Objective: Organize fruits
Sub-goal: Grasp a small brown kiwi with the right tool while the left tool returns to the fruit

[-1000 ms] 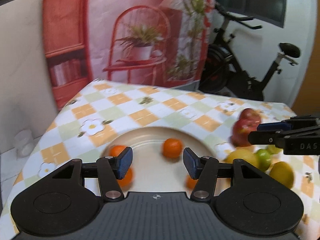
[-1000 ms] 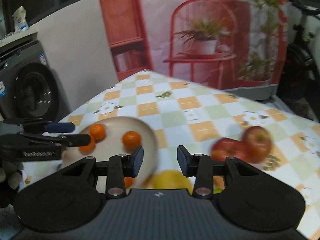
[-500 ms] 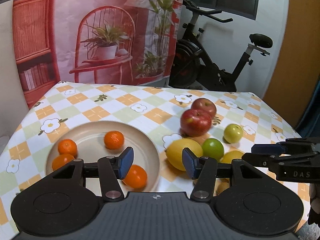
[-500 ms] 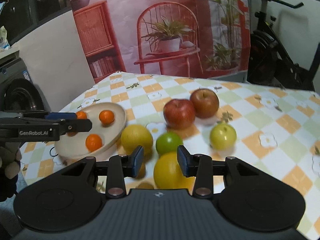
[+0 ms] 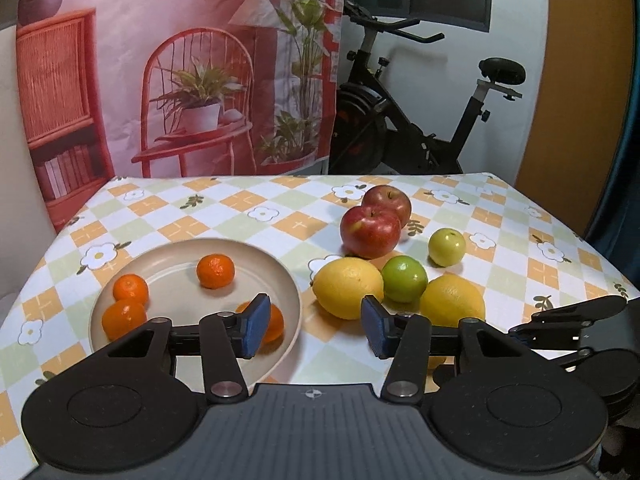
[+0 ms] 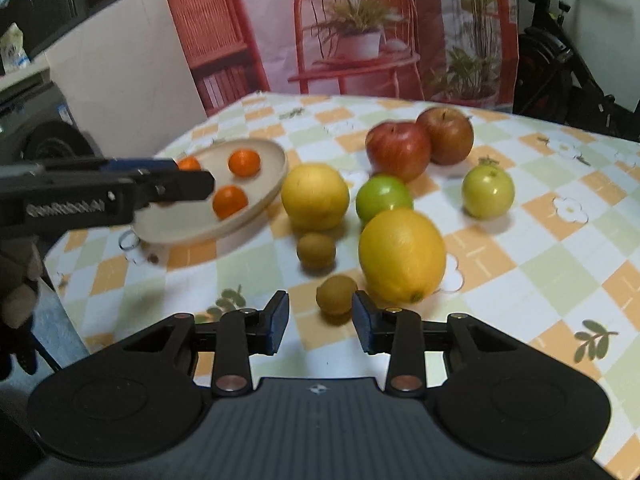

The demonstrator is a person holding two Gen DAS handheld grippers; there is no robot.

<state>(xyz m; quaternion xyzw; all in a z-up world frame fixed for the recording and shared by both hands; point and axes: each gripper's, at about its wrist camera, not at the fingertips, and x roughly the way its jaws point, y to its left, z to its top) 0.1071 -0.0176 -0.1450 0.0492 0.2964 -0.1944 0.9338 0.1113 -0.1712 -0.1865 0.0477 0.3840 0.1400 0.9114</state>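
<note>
Four mandarins on one plate; two red apples, two lemons, two green fruits, and two small brown fruits on the bench.

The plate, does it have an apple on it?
No, the plate holds only small oranges, while both red apples sit on the tablecloth beside it.

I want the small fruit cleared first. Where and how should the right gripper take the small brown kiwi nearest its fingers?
Grip the small brown kiwi across its middle, one pad on each side, coming from the near table edge where the right gripper already lines up. It is rounded and low; the large yellow lemon crowds its right side. The jaws, closing now, may need to spread first.
</note>
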